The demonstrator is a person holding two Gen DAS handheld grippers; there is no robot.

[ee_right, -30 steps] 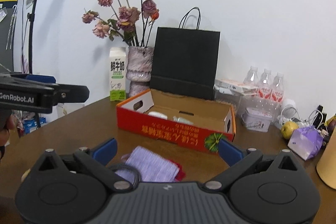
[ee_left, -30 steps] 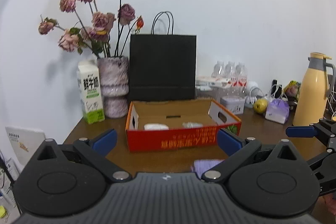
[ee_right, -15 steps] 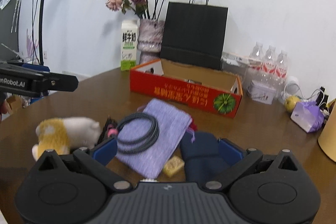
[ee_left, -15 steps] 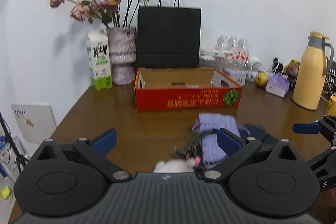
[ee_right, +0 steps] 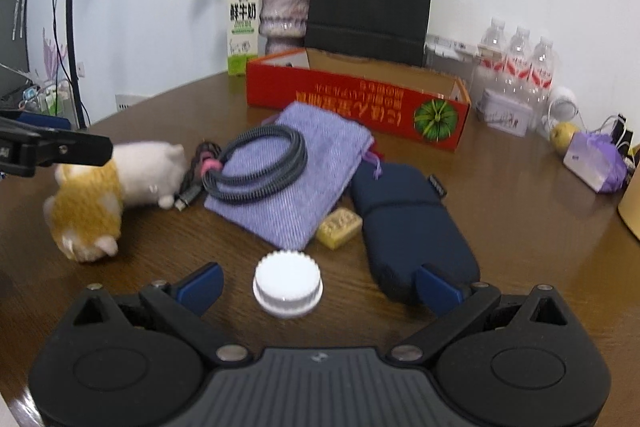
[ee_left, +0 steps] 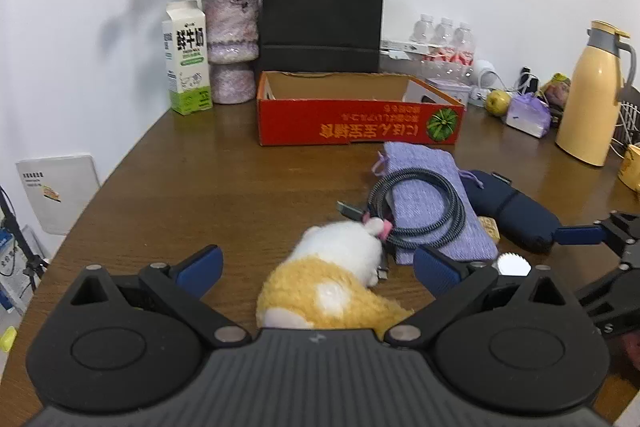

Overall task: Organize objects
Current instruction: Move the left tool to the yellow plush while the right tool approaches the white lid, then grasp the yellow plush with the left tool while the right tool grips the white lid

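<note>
A plush toy [ee_right: 100,187] is seen lying on its side toward the left of the brown wooden desk [ee_left: 200,179], its long axis running from the near left to the far right and its white head turned toward the cable [ee_right: 260,163]. The coiled cable is laid flat on the left part of a lilac pouch [ee_right: 304,183], its plug ends pointing left toward the toy. The pouch is stretched from the near edge toward the red box [ee_left: 360,115], and a navy case [ee_right: 404,223] is laid just beside it on the right, along much the same axis. A small yellow block [ee_right: 339,227] is tucked between pouch and case; a white ridged cap [ee_right: 287,283] sits upright nearest the near edge.

The left gripper [ee_left: 318,269] is held over the toy with its jaws wide apart and nothing between them but the toy's back. The right gripper [ee_right: 318,285] is held with its jaws apart on either side of the cap, not touching it.

At the far edge, against a white wall, a milk carton [ee_left: 186,61], a vase of dried roses [ee_left: 232,47], a black paper bag [ee_left: 322,15], water bottles [ee_right: 516,63] and a yellow jug [ee_left: 592,91] are ranged. The inside of the box is hidden by its front wall. The toy's rear is cut off by the left gripper body, and the toy is blurred in both views.
</note>
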